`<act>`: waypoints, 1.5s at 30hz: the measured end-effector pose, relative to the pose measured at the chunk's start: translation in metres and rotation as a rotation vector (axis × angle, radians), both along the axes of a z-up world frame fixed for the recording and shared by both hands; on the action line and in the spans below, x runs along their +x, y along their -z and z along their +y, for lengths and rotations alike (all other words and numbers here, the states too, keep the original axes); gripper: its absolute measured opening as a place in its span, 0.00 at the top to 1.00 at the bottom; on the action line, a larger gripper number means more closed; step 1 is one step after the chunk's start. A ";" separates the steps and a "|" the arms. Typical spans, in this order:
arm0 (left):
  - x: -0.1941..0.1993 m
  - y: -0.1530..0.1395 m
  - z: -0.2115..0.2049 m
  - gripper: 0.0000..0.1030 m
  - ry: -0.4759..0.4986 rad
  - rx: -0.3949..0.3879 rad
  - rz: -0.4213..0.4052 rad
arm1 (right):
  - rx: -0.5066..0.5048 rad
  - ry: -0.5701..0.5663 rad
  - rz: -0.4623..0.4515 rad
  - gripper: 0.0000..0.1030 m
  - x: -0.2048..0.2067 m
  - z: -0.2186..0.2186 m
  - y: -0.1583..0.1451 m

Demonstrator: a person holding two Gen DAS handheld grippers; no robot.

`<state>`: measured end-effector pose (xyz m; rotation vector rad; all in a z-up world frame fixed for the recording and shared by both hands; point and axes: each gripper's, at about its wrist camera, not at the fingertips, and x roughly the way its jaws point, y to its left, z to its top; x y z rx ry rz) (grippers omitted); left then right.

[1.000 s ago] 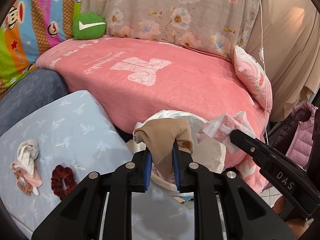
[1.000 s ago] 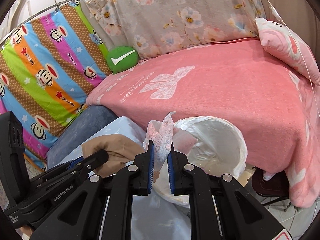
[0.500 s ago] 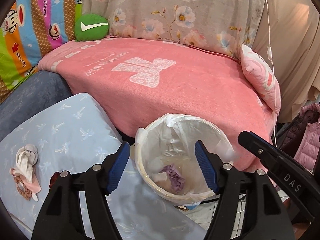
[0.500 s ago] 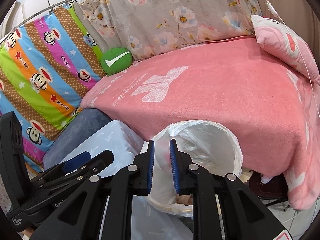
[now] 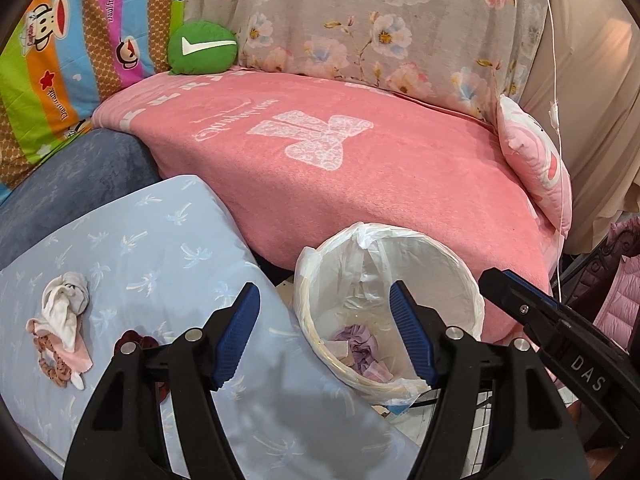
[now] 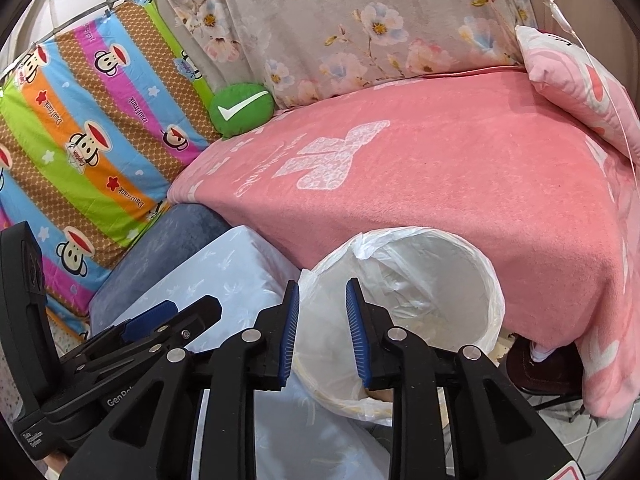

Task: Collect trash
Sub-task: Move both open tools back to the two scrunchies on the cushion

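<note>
L wrist view
- L tongs (image 5: 325,336): jaws wide apart, nothing between them; hang above the near-left rim of the bin.
- Bin (image 5: 466,276): round, white liner, on the floor between the pale-blue cushion (image 5: 168,240) and the pink blanket (image 5: 360,184). Crumpled purple/white trash (image 5: 360,350) lies at its bottom.
- Leftover bits: white-and-pink rag bundle (image 5: 64,320) and dark red scrunchie (image 5: 134,340) on the cushion, left of and below the L tongs, well apart from the bin. Rag's long axis runs roughly top to bottom in the picture.
- R tongs (image 5: 500,284): only one black tip shows, at the bin's right rim; gap not readable here.

R wrist view
- R tongs (image 6: 322,320): jaws a little apart, empty, just over the bin's (image 6: 496,300) near-left rim.
- L gripper body: low left, over the cushion (image 6: 240,256).
- Leftovers: out of sight here.

Next move (my guess)
- Nearer arm: L, since rag and scrunchie lie on its side.
- Key relation: swing L tongs left and down, away from the bin; close across the rag's short width.
</note>
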<state>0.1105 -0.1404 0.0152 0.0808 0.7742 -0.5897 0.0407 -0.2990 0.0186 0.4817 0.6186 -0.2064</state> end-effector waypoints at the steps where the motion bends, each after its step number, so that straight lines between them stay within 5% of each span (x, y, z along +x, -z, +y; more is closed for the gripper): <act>1: 0.000 0.000 0.002 0.38 -0.004 -0.001 0.001 | -0.002 -0.004 -0.001 0.71 0.000 0.002 -0.001; 22: -0.003 0.001 0.064 0.37 -0.110 -0.022 0.007 | -0.044 -0.128 0.011 0.70 0.010 0.072 -0.009; 45: -0.003 0.025 0.178 0.30 -0.328 -0.034 0.054 | -0.094 -0.302 0.060 0.61 0.032 0.169 0.001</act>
